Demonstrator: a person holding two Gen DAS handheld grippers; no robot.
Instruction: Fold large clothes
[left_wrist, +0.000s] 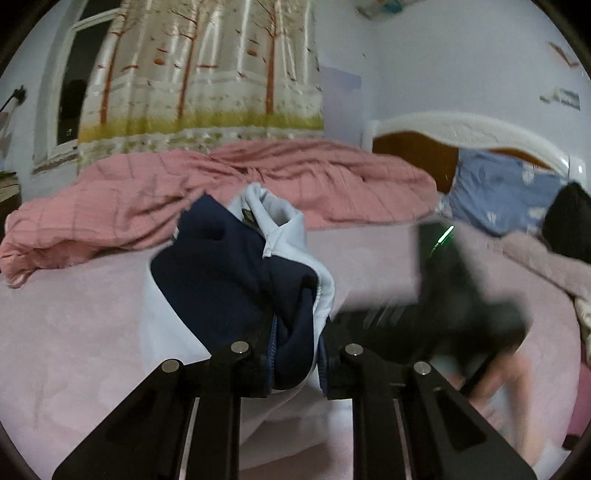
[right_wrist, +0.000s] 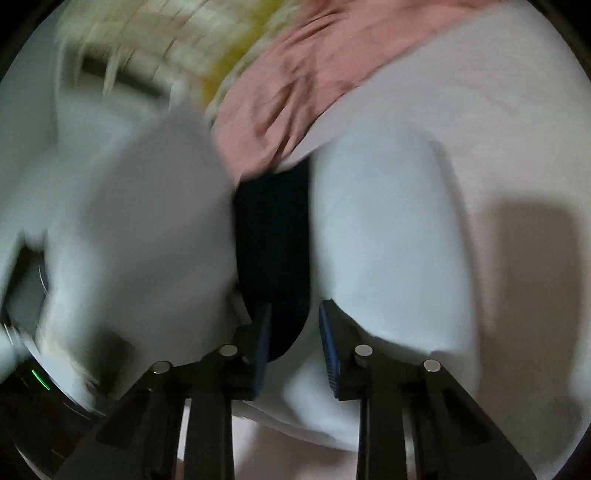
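Note:
A large garment, pale blue outside with a navy lining (left_wrist: 236, 266), is bunched and lifted over the pink bed sheet (left_wrist: 74, 332). My left gripper (left_wrist: 295, 354) is shut on a thick fold of the garment, which fills the gap between its fingers. The right gripper's body shows blurred in the left wrist view (left_wrist: 454, 295), beside a hand. In the right wrist view my right gripper (right_wrist: 293, 347) has its jaws partly apart around the garment's navy part (right_wrist: 273, 236), with pale blue cloth (right_wrist: 388, 240) on both sides. Motion blur hides whether its pads press the cloth.
A rumpled pink blanket (left_wrist: 229, 184) lies across the far side of the bed. A white and brown headboard (left_wrist: 461, 136) and a blue pillow (left_wrist: 498, 192) are at the right. A tree-print curtain (left_wrist: 207, 74) hangs behind, with a window (left_wrist: 70, 99) to its left.

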